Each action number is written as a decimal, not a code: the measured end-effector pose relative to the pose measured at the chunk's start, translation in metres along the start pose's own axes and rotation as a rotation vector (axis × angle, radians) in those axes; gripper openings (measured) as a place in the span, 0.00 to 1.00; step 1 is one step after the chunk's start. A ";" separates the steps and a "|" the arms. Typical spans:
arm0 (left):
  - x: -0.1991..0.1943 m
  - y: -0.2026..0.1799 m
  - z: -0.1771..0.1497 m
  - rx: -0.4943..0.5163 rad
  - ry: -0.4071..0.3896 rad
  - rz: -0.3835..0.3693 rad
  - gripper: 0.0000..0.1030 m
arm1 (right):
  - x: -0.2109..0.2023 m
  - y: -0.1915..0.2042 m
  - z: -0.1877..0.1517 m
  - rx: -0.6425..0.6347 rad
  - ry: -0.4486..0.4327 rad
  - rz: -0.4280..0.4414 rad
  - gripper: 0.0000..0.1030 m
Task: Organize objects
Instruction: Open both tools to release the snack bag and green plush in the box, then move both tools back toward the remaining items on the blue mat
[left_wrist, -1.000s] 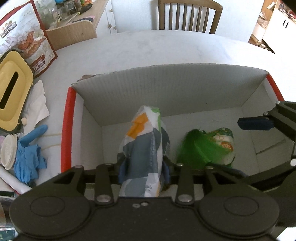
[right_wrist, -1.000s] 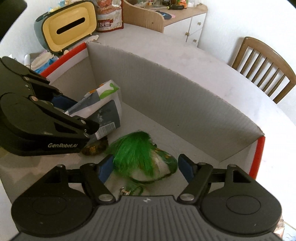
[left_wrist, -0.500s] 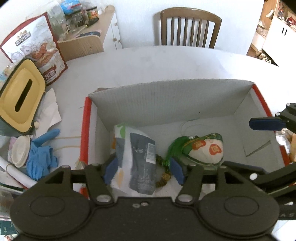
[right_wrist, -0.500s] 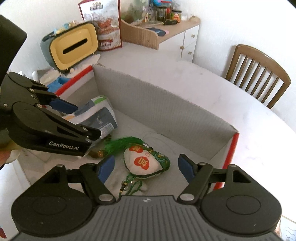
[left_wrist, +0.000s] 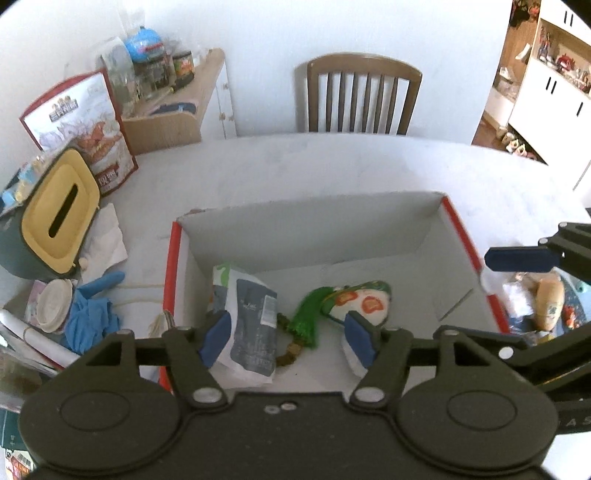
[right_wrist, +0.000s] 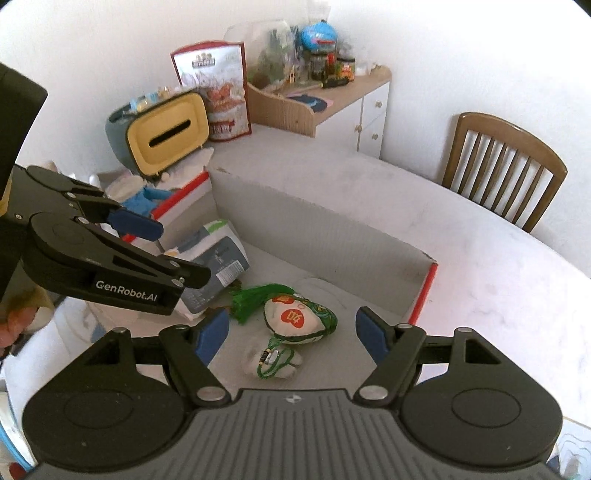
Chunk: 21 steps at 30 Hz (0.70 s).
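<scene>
Left tool (left_wrist: 286, 338) above cardboard box (left_wrist: 314, 225), jaws opening, nothing pinched; wipes pack (left_wrist: 249, 325) lies inside, left side. Right tool (right_wrist: 290, 336) spread, empty, over embroidered sachet (right_wrist: 301, 319) with green tassel (right_wrist: 255, 295). Lift both straight clear of box walls before reaching for next desk item.

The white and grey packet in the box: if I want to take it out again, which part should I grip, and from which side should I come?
Probably from above. The packet lies flat in the box, close to the left wall, so a sideways approach looks blocked. Grip across its narrow width near the middle, one finger on each long edge; the tassel beside it leaves little room there.
</scene>
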<state>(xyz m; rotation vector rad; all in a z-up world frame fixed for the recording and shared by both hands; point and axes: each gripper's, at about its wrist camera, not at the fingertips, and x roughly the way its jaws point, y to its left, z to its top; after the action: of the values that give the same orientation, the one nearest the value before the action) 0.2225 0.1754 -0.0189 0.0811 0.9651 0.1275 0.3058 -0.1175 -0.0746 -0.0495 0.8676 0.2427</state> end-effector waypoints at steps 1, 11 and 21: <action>-0.004 -0.003 -0.001 0.001 -0.009 -0.001 0.66 | -0.005 -0.001 -0.001 0.003 -0.009 0.002 0.73; -0.033 -0.031 -0.008 -0.007 -0.057 -0.036 0.71 | -0.057 -0.014 -0.023 0.052 -0.079 0.026 0.73; -0.048 -0.070 -0.021 0.016 -0.080 -0.047 0.80 | -0.096 -0.034 -0.055 0.099 -0.129 0.020 0.77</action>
<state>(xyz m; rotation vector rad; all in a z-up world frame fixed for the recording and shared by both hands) 0.1837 0.0997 -0.0005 0.0773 0.8877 0.0732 0.2130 -0.1769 -0.0385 0.0663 0.7507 0.2196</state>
